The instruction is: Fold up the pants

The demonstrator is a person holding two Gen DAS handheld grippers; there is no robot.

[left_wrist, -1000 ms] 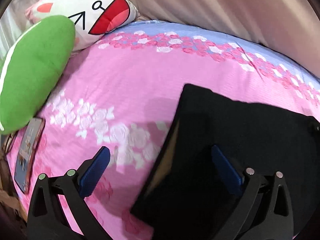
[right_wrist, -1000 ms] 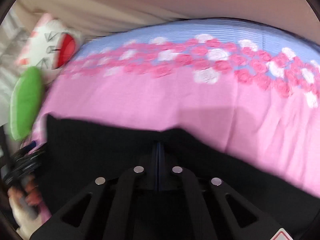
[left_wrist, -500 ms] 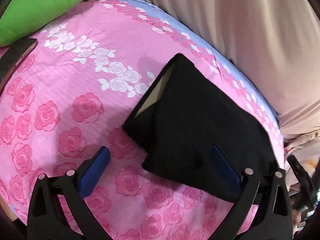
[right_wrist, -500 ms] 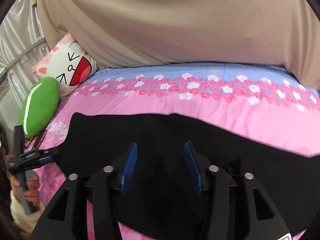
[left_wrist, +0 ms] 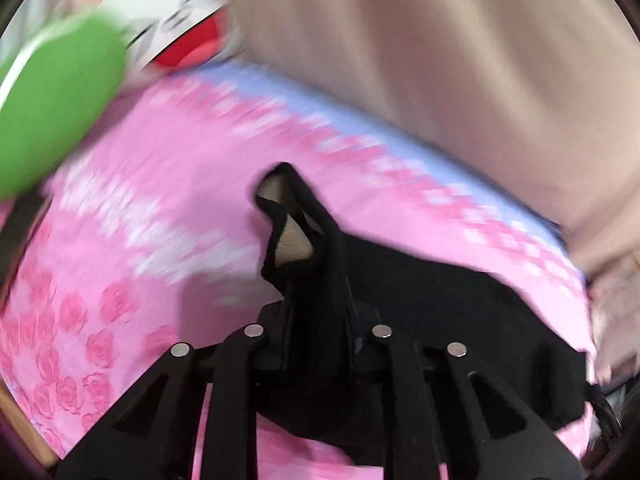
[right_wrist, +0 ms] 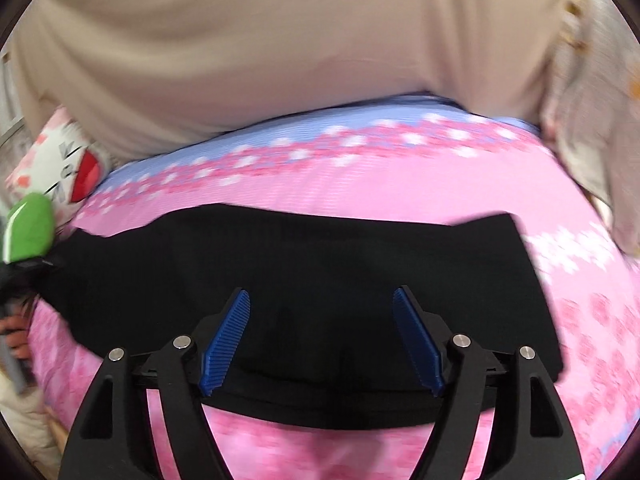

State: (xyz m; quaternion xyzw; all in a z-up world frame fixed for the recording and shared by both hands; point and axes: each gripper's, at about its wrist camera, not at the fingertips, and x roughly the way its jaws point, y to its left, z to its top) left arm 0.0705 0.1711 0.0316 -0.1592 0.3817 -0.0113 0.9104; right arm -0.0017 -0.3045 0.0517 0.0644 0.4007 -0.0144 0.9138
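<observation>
Two jaws, two states: the left gripper (left_wrist: 316, 344) has just been closing and now pinches a bunched end of the black pants (right_wrist: 320, 280), lifting it off the pink bed (right_wrist: 360, 184); the right gripper (right_wrist: 320, 344) has been opening, nothing pinched, pants below. One risk: that small pinch may slip. Another: with the far end unheld, the whole garment could drag and wrinkle instead of folding cleanly.

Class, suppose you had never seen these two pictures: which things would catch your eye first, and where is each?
The black pants lie across the pink rose-print bedsheet, one end bunched and lifted in the shut left gripper. The right gripper, its jaws just opened, hangs over the pants. A bright green cushion sits at the far left.
</observation>
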